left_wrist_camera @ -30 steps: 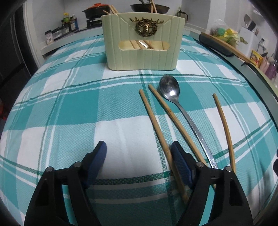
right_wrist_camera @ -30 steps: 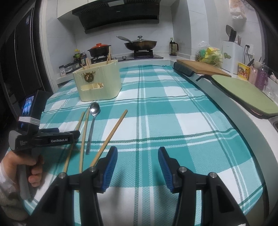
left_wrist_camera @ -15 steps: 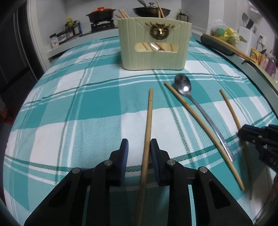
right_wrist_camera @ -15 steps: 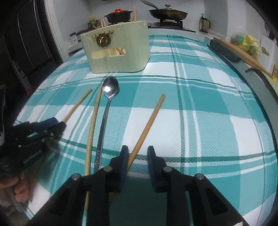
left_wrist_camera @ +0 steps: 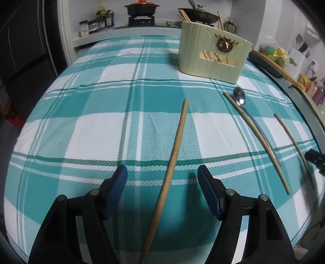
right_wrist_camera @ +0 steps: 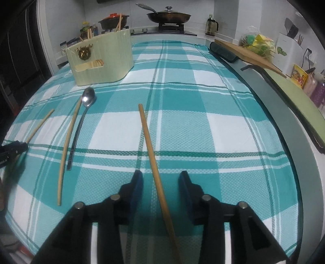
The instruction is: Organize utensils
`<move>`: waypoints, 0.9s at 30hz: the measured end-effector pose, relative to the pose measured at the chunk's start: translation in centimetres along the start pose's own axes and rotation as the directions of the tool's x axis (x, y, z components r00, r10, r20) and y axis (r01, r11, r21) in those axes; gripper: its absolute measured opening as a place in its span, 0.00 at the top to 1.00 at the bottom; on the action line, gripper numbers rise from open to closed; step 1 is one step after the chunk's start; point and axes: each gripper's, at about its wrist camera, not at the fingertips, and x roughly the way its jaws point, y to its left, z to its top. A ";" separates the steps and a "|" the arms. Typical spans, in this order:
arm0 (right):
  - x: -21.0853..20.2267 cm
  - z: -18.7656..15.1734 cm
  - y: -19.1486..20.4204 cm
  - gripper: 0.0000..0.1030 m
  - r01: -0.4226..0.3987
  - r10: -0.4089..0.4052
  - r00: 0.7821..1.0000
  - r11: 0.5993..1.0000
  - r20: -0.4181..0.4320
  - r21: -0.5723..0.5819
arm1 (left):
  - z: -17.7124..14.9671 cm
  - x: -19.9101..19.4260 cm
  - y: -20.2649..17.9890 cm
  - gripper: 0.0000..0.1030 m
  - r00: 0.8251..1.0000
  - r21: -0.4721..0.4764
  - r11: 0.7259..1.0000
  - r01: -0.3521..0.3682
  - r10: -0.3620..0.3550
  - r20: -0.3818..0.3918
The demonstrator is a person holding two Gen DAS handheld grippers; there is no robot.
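My left gripper (left_wrist_camera: 162, 182) is open, its blue pads on either side of a wooden chopstick (left_wrist_camera: 172, 160) that lies on the teal checked cloth. My right gripper (right_wrist_camera: 160, 183) is open around another chopstick (right_wrist_camera: 151, 154) on the cloth. Between the two lie a third chopstick (left_wrist_camera: 256, 140) and a metal spoon (left_wrist_camera: 239, 99); they also show in the right wrist view, chopstick (right_wrist_camera: 68, 140) and spoon (right_wrist_camera: 87, 99). The cream utensil holder (left_wrist_camera: 213, 56) with a gold emblem stands at the back, chopsticks inside; it also shows in the right wrist view (right_wrist_camera: 99, 58).
A stove with a pan (right_wrist_camera: 168, 17) and a red-lidded pot (left_wrist_camera: 142, 8) stands behind the table. A wooden board (right_wrist_camera: 247, 54) and a green mat (right_wrist_camera: 294, 105) lie on the counter to the right. The table edge is close below both grippers.
Both grippers were closed around their chopsticks half a second ago; both jaws have now opened and the chopsticks lie on the cloth. Both views have swung.
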 end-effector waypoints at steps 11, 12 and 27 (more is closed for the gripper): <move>-1.2 0.3 -1.0 0.58 -0.102 0.102 0.993 0.995 -0.055 -0.008 | 0.6 -1.6 1.0 0.22 0.999 0.075 0.996 0.045 -0.044 -0.016; -1.0 0.3 -0.9 0.58 -0.113 0.112 0.991 0.993 -0.067 -0.013 | 0.6 -1.7 1.0 0.22 0.999 0.078 0.996 0.043 -0.042 -0.015; -1.6 0.5 -0.5 0.54 -0.128 0.125 0.989 0.991 -0.074 -0.031 | 2.2 -1.8 0.9 0.19 0.998 0.160 0.985 0.063 -0.061 -0.014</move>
